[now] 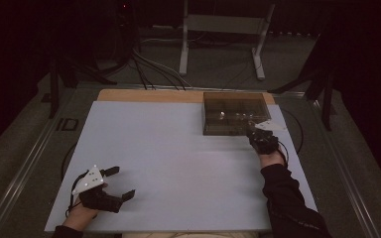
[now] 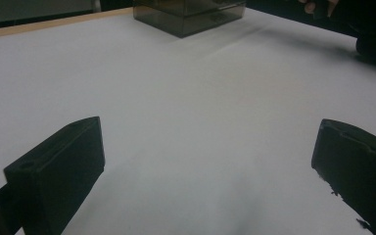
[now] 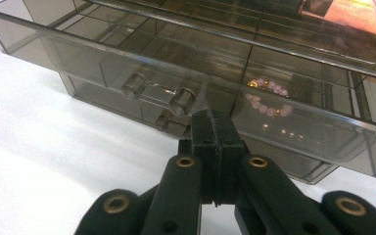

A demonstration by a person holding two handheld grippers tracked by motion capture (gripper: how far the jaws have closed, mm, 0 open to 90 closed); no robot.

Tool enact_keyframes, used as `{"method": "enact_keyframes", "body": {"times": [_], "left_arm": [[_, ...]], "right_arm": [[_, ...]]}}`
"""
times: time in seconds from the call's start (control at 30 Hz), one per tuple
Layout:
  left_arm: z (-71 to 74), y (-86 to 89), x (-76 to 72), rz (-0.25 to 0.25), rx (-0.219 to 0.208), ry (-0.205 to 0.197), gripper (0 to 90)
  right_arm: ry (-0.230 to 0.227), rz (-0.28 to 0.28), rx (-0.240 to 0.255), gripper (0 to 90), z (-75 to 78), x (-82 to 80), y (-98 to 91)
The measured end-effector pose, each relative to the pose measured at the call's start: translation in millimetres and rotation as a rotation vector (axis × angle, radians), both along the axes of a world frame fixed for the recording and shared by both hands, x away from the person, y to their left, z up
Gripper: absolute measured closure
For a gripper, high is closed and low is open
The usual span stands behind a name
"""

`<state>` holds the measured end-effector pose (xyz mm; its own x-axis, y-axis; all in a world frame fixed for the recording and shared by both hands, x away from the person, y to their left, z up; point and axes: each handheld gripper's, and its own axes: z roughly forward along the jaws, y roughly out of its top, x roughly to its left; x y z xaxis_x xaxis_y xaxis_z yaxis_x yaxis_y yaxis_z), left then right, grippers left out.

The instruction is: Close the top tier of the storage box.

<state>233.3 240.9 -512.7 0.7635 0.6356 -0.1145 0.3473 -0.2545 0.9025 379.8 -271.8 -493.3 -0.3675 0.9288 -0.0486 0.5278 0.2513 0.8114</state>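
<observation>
Closed tight on nothing, right gripper (image 3: 214, 128) sits at the smoky drawer box (image 3: 235, 73) on the counter's (image 1: 168, 158) far right; drawers look unopened, pink bracelet (image 3: 269, 98) inside. Left gripper (image 1: 121, 184) waits wide open, empty.

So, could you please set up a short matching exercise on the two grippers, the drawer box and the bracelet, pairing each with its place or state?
Things:
1. left gripper
2. right gripper
3. smoky clear drawer box
4. pink bead bracelet

Places or states:
a. inside a drawer
b. jaws shut, tips at the box front
c. far right part of the table
d. jaws wide apart over bare table, near left

Pairs: 1-d, 2-b, 3-c, 4-a
</observation>
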Motion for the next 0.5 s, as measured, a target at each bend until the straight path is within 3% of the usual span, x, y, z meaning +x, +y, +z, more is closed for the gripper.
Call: {"method": "enact_keyframes", "body": {"times": [0.5], "left_arm": [[-0.1,0.0,0.0,0.0,0.0,0.001,0.0]], "right_arm": [[-0.003,-0.007,-0.004,90.0,0.1,6.2,1.0]]}}
